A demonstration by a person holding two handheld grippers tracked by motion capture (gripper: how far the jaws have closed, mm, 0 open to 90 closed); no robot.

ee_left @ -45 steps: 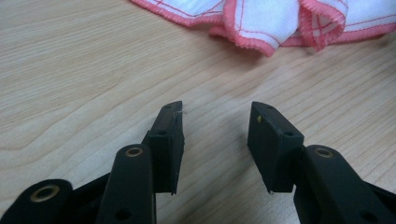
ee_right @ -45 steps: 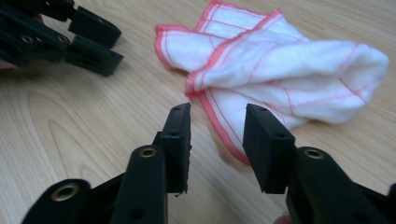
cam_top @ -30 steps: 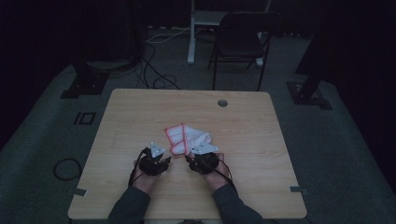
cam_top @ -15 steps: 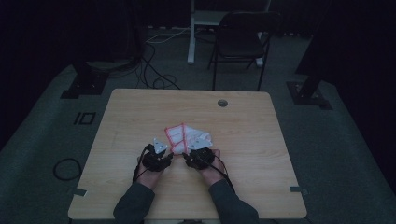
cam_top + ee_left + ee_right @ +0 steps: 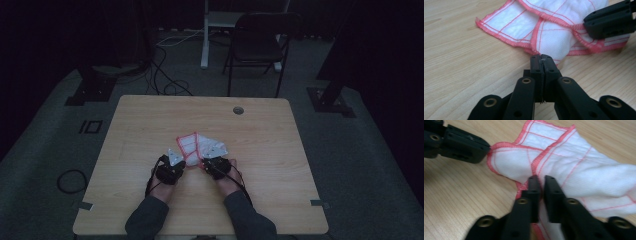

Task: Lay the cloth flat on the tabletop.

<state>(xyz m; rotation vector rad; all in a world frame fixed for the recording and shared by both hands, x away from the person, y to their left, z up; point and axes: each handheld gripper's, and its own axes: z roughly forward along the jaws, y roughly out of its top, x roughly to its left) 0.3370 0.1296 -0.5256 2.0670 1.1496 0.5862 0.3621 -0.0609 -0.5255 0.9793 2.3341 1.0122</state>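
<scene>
**Both grippers pinch the near edge of the red-trimmed cloth**

While we look down from the high view, we see a white cloth (image 5: 200, 147) with red hems and thin red grid lines lying crumpled near the middle of the wooden table (image 5: 280, 190), slightly toward the near side. Our left gripper (image 5: 176, 159) meets the cloth at its near left corner, and our right gripper (image 5: 206, 164) meets it just to the right of that, along the near edge. The two grippers sit close together, with both forearms coming in from the near edge of the table.

In the left gripper view, the left gripper (image 5: 542, 58) has just been closing, and its jaws now stand pressed together with a red-hemmed corner of the cloth (image 5: 549, 37) caught at their tips. The right gripper's black jaw shows at the far right of that view, resting on the cloth's hem.

In the right gripper view, the right gripper (image 5: 541, 180) has also just been closing; its jaws stand nearly together with a fold of the cloth (image 5: 574, 170) and its red hem pinched between them. The left gripper's jaw tip touches the hem at the upper left of that view.

Beyond the far edge of the table, a dark folding chair (image 5: 257, 47) stands on the grey floor, and black cables (image 5: 165, 75) lie to its left
</scene>
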